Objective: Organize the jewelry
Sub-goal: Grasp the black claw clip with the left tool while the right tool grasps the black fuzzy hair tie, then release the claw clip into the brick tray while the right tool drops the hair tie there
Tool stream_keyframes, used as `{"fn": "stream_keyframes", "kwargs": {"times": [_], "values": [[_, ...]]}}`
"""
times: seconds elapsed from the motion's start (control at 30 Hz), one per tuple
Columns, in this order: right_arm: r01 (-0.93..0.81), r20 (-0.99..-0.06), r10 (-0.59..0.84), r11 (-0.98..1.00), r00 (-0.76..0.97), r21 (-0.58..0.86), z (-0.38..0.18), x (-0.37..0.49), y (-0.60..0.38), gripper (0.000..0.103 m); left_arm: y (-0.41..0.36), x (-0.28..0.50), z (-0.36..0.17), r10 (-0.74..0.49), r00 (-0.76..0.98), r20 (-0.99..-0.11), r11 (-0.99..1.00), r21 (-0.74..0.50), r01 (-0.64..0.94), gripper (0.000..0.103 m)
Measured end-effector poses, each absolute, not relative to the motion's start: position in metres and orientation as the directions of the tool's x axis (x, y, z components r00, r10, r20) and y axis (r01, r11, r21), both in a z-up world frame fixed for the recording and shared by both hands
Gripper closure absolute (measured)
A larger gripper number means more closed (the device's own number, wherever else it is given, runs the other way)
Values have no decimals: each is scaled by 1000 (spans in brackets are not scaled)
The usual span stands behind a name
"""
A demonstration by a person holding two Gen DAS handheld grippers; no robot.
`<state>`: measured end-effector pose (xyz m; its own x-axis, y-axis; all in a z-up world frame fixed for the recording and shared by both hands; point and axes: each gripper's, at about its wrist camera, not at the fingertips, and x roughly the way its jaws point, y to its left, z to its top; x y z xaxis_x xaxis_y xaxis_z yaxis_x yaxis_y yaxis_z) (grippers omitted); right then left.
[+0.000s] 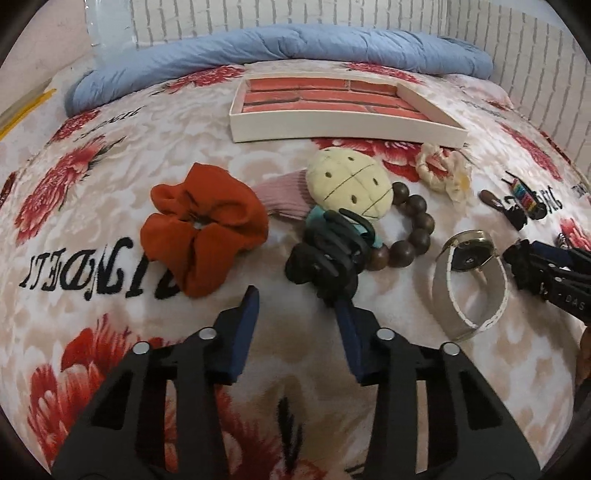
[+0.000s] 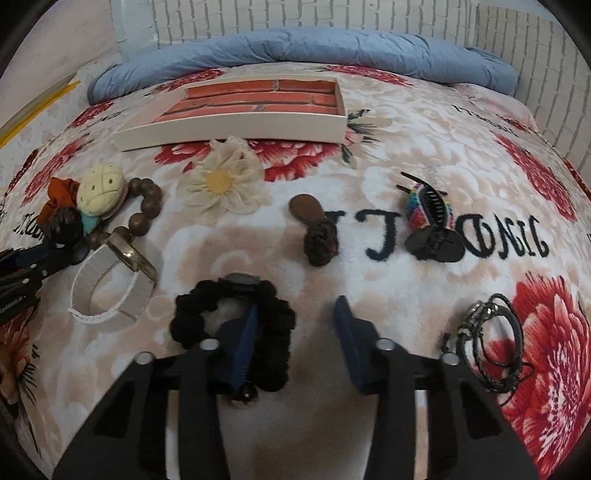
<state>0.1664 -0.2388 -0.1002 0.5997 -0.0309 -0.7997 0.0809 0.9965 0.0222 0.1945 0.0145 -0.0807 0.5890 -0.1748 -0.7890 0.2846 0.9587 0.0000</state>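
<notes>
My left gripper [image 1: 297, 304] is open, its right finger just under a black claw clip [image 1: 327, 254]. Around the clip lie an orange scrunchie [image 1: 203, 225], a cream plush clip [image 1: 349, 182], a brown bead bracelet [image 1: 413, 229] and a white-strap watch [image 1: 469, 280]. My right gripper [image 2: 297, 314] is open low over the bed, its left finger [image 2: 245, 341] inside a black scrunchie [image 2: 236, 332]. Ahead lie a cream flower [image 2: 221, 181], a brown clip [image 2: 316, 229], a rainbow claw clip [image 2: 430, 218] and black cord bracelets [image 2: 493, 343]. A white tray with brick-pattern bottom [image 1: 343, 127] stands behind; it also shows in the right wrist view [image 2: 236, 127].
Everything lies on a floral blanket [image 1: 110, 302] on a bed. A rolled blue quilt [image 1: 295, 48] runs along the back by a white brick wall [image 2: 332, 14]. The right gripper shows at the right edge of the left wrist view [image 1: 550, 273].
</notes>
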Motion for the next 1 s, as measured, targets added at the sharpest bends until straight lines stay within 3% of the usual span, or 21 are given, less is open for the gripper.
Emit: {"fn": "stream_keyframes", "kwargs": {"times": [0.2,0.27,0.37,0.43,0.63,0.83,1.0], "values": [[68,-794,-1,996,608,52,-99,164,-241,70,20,189,-73,-198,620,-759,961,-27,274,59],[68,-792,4,996,611,57,-100,164,-242,70,18,186,-70,-195,634,-749,960,-15,278,39],[68,-790,8,996,613,63,-100,163,-243,70,11,184,-68,-189,647,-739,956,13,294,29],[69,-790,12,995,613,69,-101,163,-244,70,6,187,-68,-176,649,-740,955,30,294,27],[68,-792,19,995,611,77,-100,164,-244,70,-3,208,-70,-158,642,-751,953,55,299,28],[51,-790,28,996,612,74,-99,164,-245,80,-5,212,-72,-207,615,-761,942,15,336,59],[41,-792,45,995,609,89,-96,163,-250,89,-7,200,-69,-204,624,-754,938,33,346,60]]}}
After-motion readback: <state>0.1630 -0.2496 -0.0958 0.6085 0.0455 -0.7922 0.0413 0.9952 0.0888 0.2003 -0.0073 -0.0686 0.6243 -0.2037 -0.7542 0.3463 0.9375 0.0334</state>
